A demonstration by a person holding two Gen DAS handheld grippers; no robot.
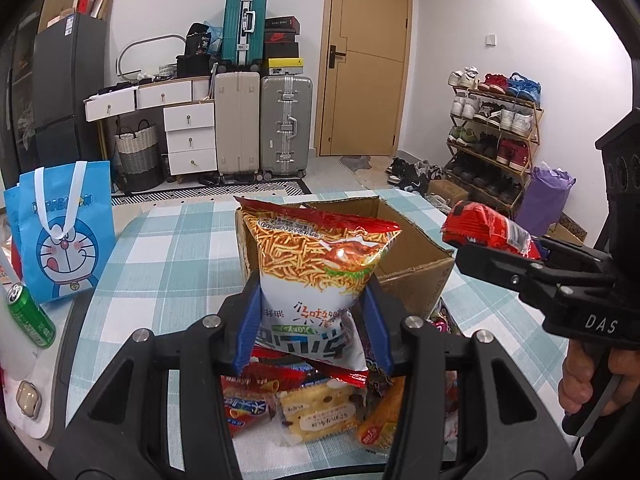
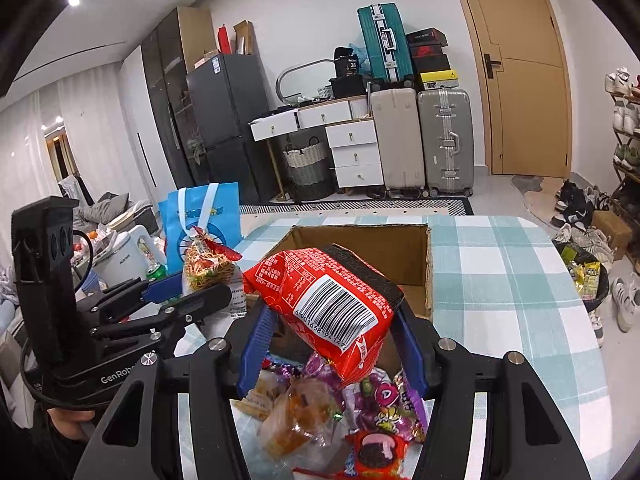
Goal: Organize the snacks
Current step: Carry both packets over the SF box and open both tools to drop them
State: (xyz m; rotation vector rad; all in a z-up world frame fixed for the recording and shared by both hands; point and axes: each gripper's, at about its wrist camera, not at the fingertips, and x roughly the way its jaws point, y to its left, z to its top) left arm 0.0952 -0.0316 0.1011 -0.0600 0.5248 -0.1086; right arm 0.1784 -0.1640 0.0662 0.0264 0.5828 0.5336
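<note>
My left gripper is shut on a white and red noodle-snack bag, held upright above the table in front of an open cardboard box. My right gripper is shut on a red snack packet with a barcode, held near the box. The right gripper and its red packet show at the right of the left wrist view, beside the box. The left gripper with its bag shows at the left of the right wrist view. A pile of loose snacks lies below both grippers.
The table has a teal checked cloth. A blue Doraemon bag and a green can stand at the left. A white kettle is beyond them. Suitcases, drawers, a door and a shoe rack are behind.
</note>
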